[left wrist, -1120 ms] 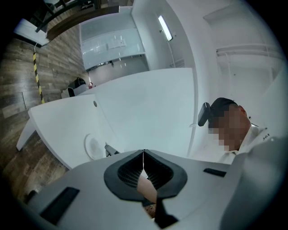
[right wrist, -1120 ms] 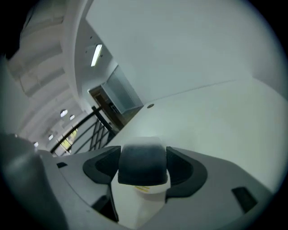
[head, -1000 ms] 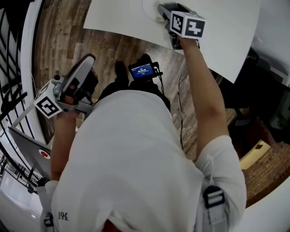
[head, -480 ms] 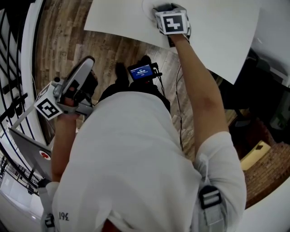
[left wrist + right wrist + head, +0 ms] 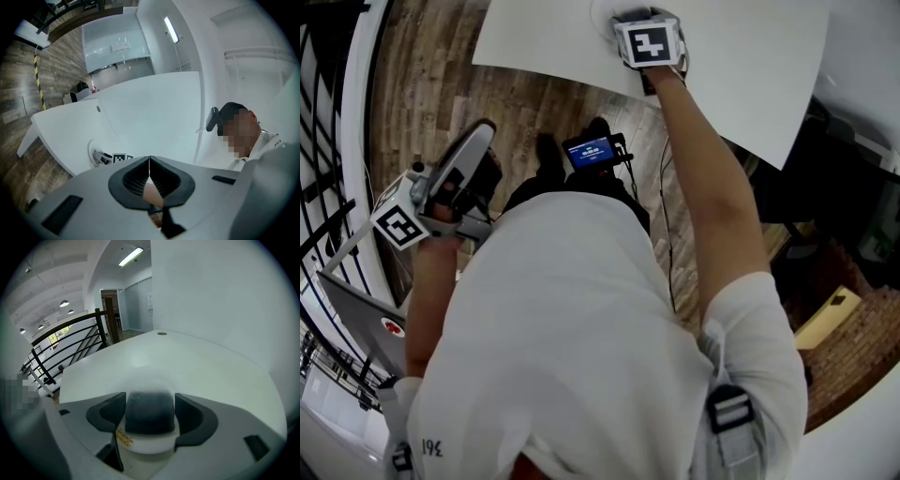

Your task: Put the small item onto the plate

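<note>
Your right gripper (image 5: 150, 401) pinches the small dark-topped container (image 5: 149, 416) right over the far plate (image 5: 602, 14); your left gripper (image 5: 149, 161), jaws pressed together, hangs well apart

an open office or lab floor is indicated: a large white table (image 5: 750, 75) is set on a wood plank floor (image 5: 422, 84), and glass partitions (image 5: 117, 44) are seen at the far side under a strip light (image 5: 170, 29). a black railing (image 5: 70, 341) is run along one edge, with round ceiling lamps (image 5: 64, 303) seen above it. a laptop (image 5: 361, 314) and a small lit screen (image 5: 592, 150) on a stand are placed near the table, and a yellow-and-black striped post (image 5: 38, 77) is seen on the floor.
</note>
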The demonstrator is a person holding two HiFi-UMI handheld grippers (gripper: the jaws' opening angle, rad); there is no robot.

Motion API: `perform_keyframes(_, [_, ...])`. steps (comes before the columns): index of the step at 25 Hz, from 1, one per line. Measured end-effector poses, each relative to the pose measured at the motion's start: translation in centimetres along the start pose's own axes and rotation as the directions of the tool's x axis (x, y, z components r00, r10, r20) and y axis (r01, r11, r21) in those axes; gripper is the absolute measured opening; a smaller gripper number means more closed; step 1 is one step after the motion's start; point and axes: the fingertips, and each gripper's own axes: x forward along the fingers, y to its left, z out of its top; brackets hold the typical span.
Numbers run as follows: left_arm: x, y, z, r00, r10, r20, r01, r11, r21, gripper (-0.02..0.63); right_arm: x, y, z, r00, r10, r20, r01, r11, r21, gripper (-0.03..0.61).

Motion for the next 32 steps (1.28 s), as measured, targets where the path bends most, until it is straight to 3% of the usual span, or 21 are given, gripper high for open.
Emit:
perform_keyframes(4, [0.1, -0.1, 0.0, 1.0, -0.007, -0.004, 0.007, 1.0, 0.002, 0.006, -0.8, -1.0, 1.4, 0.997, -0.035, 0.068, 0.035, 0.999, 0.003, 0.317])
perform_keyframes(7, [0.1, -0.2, 0.0, 1.0, -0.012, 0.0, 0.012, 1.0, 0.001, 0.006, -3.1, -1.8, 3.7, 0.98, -0.06, 0.187, 0.056, 0.998, 0.024, 0.328])
perform_keyframes(11, [0.1, -0.3, 0.1, 0.999, -0.033, 0.001, 0.033, 0.999, -0.005, 0.006, -7.6, -1.6, 3.8, 0.956, -0.034, 0.292, -0.027, 0.979, 0.2, 0.328])
perform_keyframes(14, [0.1, -0.5, 0.0, 0.999, -0.05, 0.0, 0.05, 0.999, -0.01, 0.006, -11.1, -0.2, 2.2, 0.934, 0.019, 0.357, -0.167, 0.906, 0.39, 0.328])
perform_keyframes(18, [0.5, -1.0, -0.2, 0.996, -0.087, -0.019, 0.087, 0.996, -0.009, 0.006, -15.4, 1.6, 0.0, 0.891, 0.051, 0.451, -0.338, 0.739, 0.584, 0.328])
perform_keyframes(20, [0.8, -1.3, -0.3, 0.994, -0.107, -0.031, 0.107, 0.994, -0.012, 0.006, -17.1, 2.3, -0.6, 0.87, 0.053, 0.49, -0.391, 0.68, 0.62, 0.328])
perform_keyframes(22, [1.1, -1.4, -0.3, 0.991, -0.124, -0.042, 0.123, 0.992, -0.016, 0.006, -18.5, 2.9, -0.8, 0.854, 0.057, 0.516, -0.424, 0.652, 0.629, 0.327])
perform_keyframes(25, [1.3, -1.7, -0.4, 0.987, -0.148, -0.057, 0.147, 0.989, -0.021, 0.006, -21.0, 3.6, -0.3, 0.826, 0.065, 0.56, -0.462, 0.648, 0.606, 0.25])
perform_keyframes(28, [1.4, -2.2, -0.6, 0.982, -0.173, -0.073, 0.171, 0.985, -0.026, 0.006, -23.9, 4.0, 0.6, 0.778, 0.066, 0.625, -0.522, 0.621, 0.585, 0.139])
perform_keyframes(32, [1.8, -2.5, -0.9, 0.977, -0.196, -0.089, 0.193, 0.981, -0.036, 0.006, -27.2, 4.6, 2.6, 0.695, 0.083, 0.714, -0.62, 0.572, 0.537, 0.036])
